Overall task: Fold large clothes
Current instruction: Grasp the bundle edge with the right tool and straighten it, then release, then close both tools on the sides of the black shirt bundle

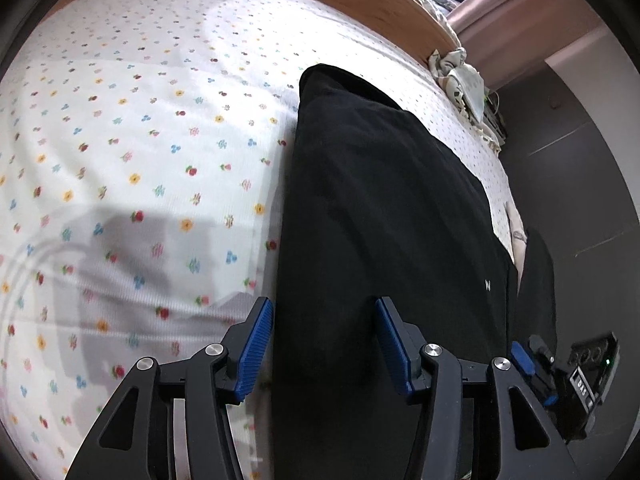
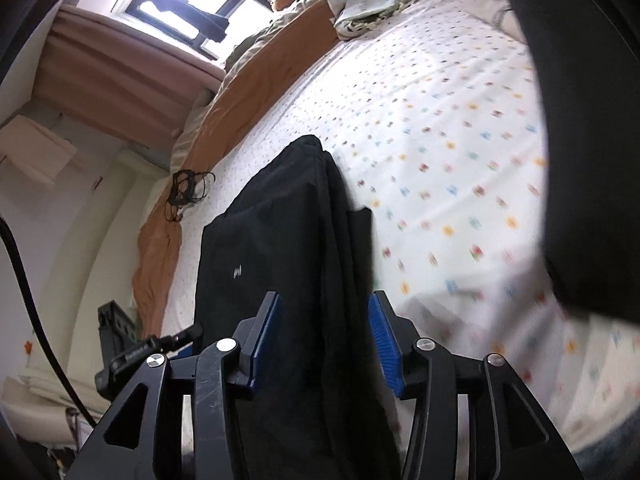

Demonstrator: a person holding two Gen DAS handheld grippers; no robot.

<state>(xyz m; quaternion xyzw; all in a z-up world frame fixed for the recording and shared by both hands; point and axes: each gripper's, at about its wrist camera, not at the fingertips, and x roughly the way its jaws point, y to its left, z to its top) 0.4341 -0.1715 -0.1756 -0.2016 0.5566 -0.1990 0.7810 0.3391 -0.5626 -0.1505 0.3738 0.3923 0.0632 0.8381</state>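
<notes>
the garment (image 1: 384, 200) is matt black cloth, soft and fairly smooth, with a small pale logo. the sheet (image 1: 140, 140) under it is white woven cloth with a fine ribbed texture and small printed flowers, matt throughout. the blanket (image 2: 248, 92) along the far edge is plain orange-brown cloth, lightly creased. the left gripper (image 1: 325, 344) and right gripper (image 2: 325, 334) have matt black plastic arms, blue ridged rubbery pads (image 1: 256, 344) and shiny round metal pins. the curtain (image 2: 132, 76) is dull pink cloth in soft folds.
</notes>
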